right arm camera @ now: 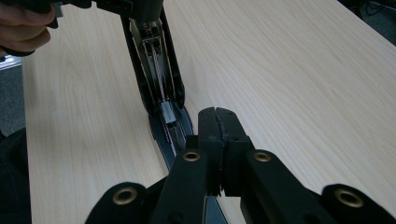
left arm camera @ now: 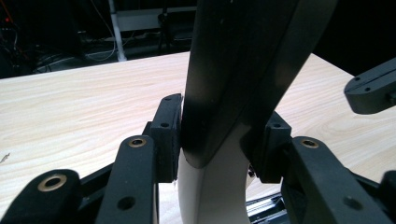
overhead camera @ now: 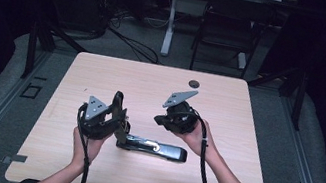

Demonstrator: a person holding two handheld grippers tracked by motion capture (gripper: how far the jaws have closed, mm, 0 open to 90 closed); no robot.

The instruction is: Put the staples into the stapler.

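A black stapler (overhead camera: 161, 150) lies on the light wooden table (overhead camera: 152, 84) near the front, its base flat and its top arm (overhead camera: 118, 105) swung upright at the left end. My left gripper (overhead camera: 113, 119) is shut on that top arm (left arm camera: 233, 70), with a pad pressed on each side (left arm camera: 222, 140). The open metal staple channel (right arm camera: 156, 70) faces the right gripper view. Just above the stapler's base (right arm camera: 173, 133) my right gripper (right arm camera: 218, 126) hangs with its jaws pressed together and nothing between them. From above, the right gripper (overhead camera: 162, 120) points left, over the stapler.
A small dark round grommet (overhead camera: 194, 83) sits near the table's far edge. Behind the table stand a black chair (overhead camera: 228, 27) and a white desk leg (overhead camera: 169, 21), with cables on the floor. The hand on the left gripper (right arm camera: 21, 28) is close by.
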